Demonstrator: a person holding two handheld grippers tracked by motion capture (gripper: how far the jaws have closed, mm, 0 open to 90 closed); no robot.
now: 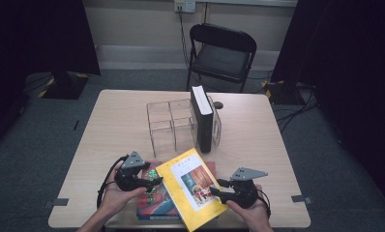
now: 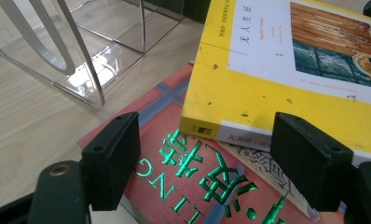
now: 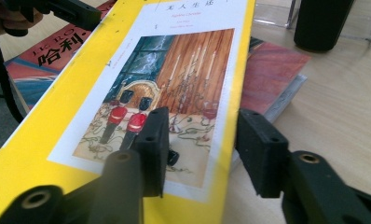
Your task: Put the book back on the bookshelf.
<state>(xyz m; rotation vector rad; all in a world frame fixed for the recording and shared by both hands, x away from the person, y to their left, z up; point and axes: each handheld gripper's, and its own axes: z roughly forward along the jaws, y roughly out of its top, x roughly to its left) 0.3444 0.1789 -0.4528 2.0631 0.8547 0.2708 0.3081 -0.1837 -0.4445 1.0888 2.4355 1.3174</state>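
We have the yellow book [image 1: 194, 187] lying askew on the red book [image 1: 154, 200]. Our right gripper [image 3: 200, 147] straddles its edge — jaws spread, no pinch visible. Our left gripper [image 2: 202, 158] stands open at its corner.

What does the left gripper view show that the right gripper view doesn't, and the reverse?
Left gripper view alone: green foil lettering on the red book's cover, and the clear acrylic rack's near compartment. Right gripper view alone: the yellow book's toy-soldier picture, the base of the black book standing in the rack, and the left gripper's fingers. Both: the yellow book lying on the red book, and the table.
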